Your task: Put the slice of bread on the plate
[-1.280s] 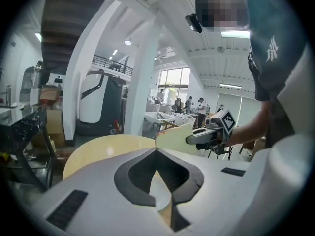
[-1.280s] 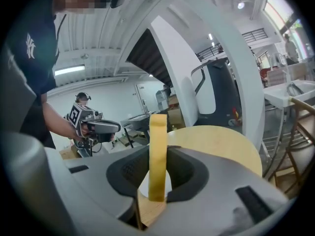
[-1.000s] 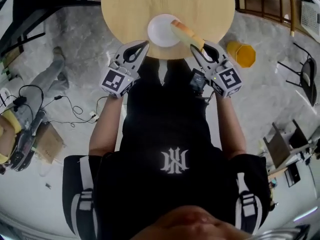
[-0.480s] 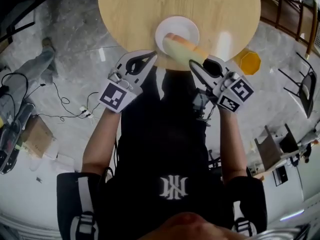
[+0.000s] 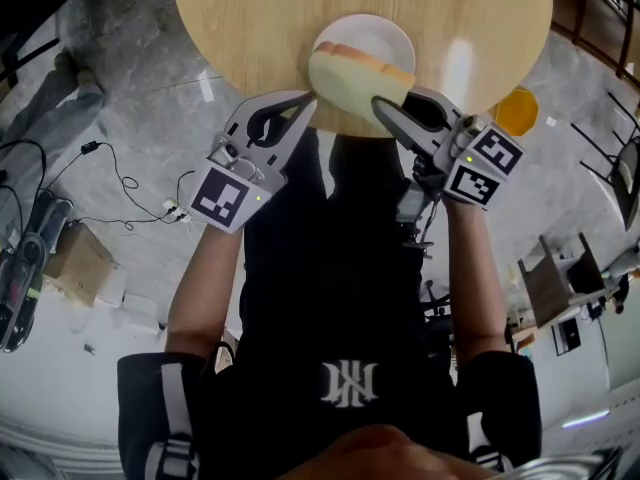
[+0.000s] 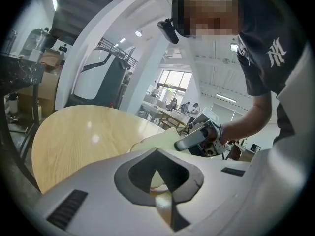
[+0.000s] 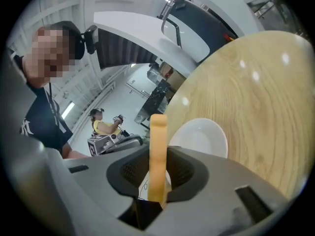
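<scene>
Your right claw (image 5: 390, 105) is clenched on the slice of bread (image 5: 352, 72), gripping it by its near edge. In the right gripper view the slice stands edge-on between the two jaws, a thin tan strip rising straight up from the pads. From the head view its pale face is turned up and its browner crust runs along the far side. It hangs over the near rim of the white plate (image 5: 388, 32), covering the plate's near left part. Whether the slice touches the plate, no view settles.

The plate sits on the round wooden counter (image 5: 240, 28), close to the edge nearest you. In the right gripper view its bowl shows empty just beyond the slice.

Your left claw (image 5: 302, 100) is closed with its jaw tips together and nothing between them. It sits at the counter's near edge, just left of the slice and apart from it. The left gripper view looks across the wood toward the slice and your other hand.

A yellow bin (image 5: 518, 113) stands on the floor, partly behind the counter's right edge, and black cables (image 5: 130, 183) trail over the floor on your left
</scene>
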The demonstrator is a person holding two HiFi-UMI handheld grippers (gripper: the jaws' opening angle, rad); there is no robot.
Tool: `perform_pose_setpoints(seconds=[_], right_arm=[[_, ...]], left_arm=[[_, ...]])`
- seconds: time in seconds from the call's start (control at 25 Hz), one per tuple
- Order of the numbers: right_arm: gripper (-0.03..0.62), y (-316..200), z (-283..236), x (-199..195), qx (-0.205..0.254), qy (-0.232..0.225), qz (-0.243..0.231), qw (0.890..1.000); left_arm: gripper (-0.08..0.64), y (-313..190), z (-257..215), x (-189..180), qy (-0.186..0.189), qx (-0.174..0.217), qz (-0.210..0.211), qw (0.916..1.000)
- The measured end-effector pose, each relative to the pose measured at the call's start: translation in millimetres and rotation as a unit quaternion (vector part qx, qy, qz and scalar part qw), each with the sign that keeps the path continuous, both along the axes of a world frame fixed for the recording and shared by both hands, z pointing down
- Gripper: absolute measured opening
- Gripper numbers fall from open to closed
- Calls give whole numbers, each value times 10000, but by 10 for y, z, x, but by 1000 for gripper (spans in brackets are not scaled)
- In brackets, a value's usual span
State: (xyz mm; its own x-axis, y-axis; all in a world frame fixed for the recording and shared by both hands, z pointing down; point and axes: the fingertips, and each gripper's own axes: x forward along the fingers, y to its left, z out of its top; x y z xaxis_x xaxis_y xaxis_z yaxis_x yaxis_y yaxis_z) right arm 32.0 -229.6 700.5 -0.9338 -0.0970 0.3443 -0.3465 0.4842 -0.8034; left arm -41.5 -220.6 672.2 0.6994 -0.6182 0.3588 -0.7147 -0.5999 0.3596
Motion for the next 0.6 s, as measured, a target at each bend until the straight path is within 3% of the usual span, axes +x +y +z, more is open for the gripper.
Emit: perform_pose_setpoints(seconds=[0.32, 0.6], right_arm=[[118, -87, 151, 93, -42, 325, 214, 9992], [170, -136, 265, 79, 667, 1209, 136, 9903]], left_arm=[[8, 18, -8, 37, 19, 21, 69, 10000], [8, 60, 46, 38, 23, 22, 114, 9999]])
